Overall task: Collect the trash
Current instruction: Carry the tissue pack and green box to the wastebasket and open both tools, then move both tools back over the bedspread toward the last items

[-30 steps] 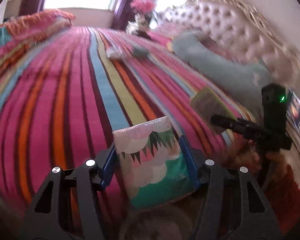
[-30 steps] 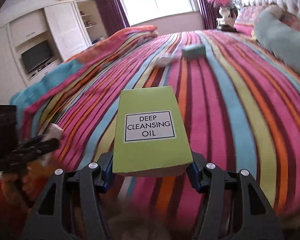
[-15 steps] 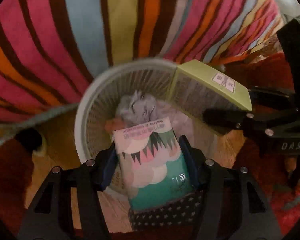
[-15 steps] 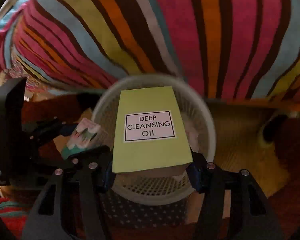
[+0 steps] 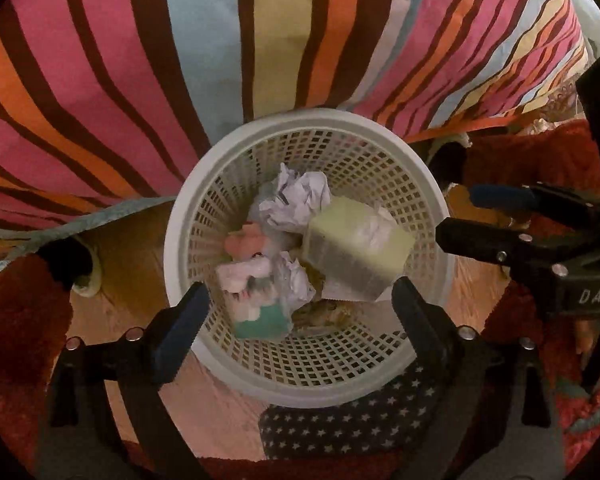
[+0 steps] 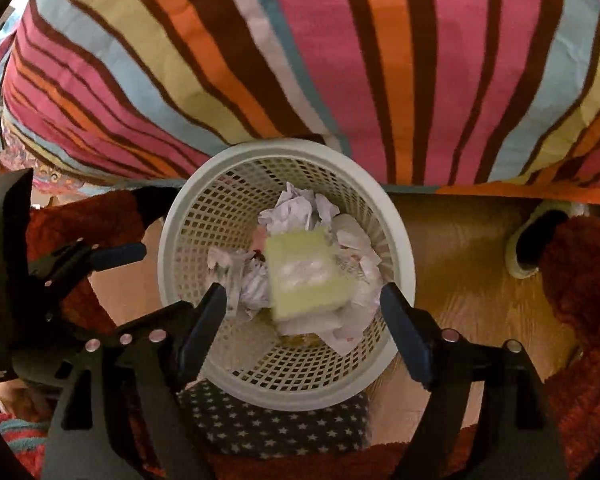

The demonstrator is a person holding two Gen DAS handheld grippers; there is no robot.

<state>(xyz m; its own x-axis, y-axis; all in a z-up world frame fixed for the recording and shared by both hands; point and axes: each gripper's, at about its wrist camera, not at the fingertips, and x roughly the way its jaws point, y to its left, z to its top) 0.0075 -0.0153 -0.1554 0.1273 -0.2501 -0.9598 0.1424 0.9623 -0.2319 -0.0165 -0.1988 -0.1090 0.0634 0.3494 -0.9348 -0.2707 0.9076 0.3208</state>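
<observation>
A white mesh wastebasket [image 5: 428,184] [image 6: 172,224] stands on the floor beside the striped bed. Inside lie crumpled white paper [image 5: 296,196] [image 6: 300,208], a yellow-green carton [image 5: 356,248] [image 6: 304,272], blurred, and a pink-and-teal packet [image 5: 256,296] [image 6: 224,264]. My left gripper [image 5: 296,316] hangs open and empty over the near rim. My right gripper [image 6: 304,320] is open and empty above the basket too. Each gripper also shows from the side in the other view, right gripper [image 5: 460,216] and left gripper [image 6: 136,252].
The striped bedspread [image 5: 260,40] [image 6: 340,48] hangs down just behind the basket. A red shaggy rug [image 5: 16,340] [image 6: 580,280] lies on the wood floor [image 6: 460,248]. A dark star-patterned cloth [image 5: 340,428] [image 6: 284,424] lies under the near rim. A slipper [image 6: 532,240] sits at the right.
Both grippers have opened. The packet and the yellow-green carton have dropped out of them into the basket.
</observation>
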